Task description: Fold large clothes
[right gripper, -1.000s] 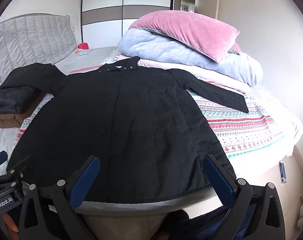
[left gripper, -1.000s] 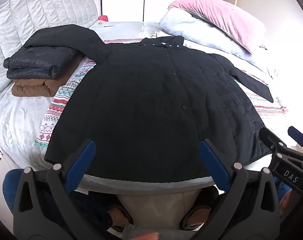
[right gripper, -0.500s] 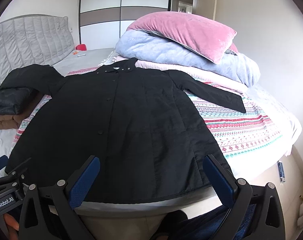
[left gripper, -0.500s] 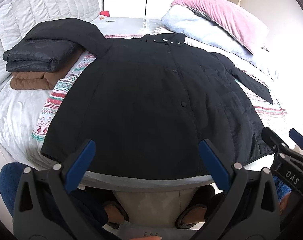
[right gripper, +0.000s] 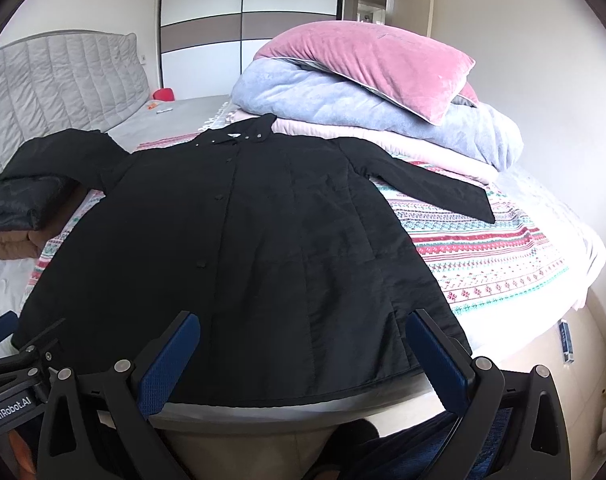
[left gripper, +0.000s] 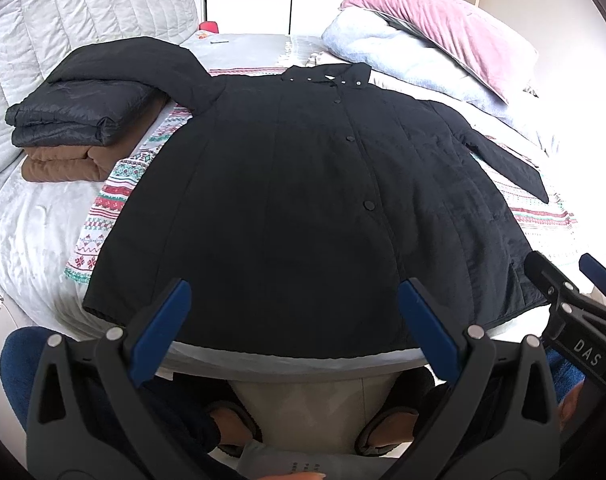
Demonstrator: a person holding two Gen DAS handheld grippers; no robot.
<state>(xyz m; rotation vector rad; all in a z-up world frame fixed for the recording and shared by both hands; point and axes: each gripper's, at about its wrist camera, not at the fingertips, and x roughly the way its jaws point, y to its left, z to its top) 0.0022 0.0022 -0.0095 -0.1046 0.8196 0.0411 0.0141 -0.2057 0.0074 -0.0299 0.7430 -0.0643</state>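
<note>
Left claw [left gripper: 291, 336]: spread wide, empty, poised over the bed edge just short of the hem.
Right claw [right gripper: 303, 358]: spread wide too, nothing between the pads, hovering at the same edge.
Writing: "DAS" on the right claw's body in the left view; "GenRobot.AI" on the left claw's body in the right view.
Coat [left gripper: 311, 208]: straight ahead of both claws, black, buttoned, flat on the bed [left gripper: 35, 216], collar at the far end.
Sleeves: one lies out to the right on the patterned blanket [right gripper: 483, 252]; the other drapes over the folded stack [left gripper: 75, 128] far left.
Step, likely: sleeves in first — pinch each cuff only, lay it across the chest, smooth it before folding hem to collar.
Beyond: pink pillow [right gripper: 367, 64] on piled bedding.
</note>
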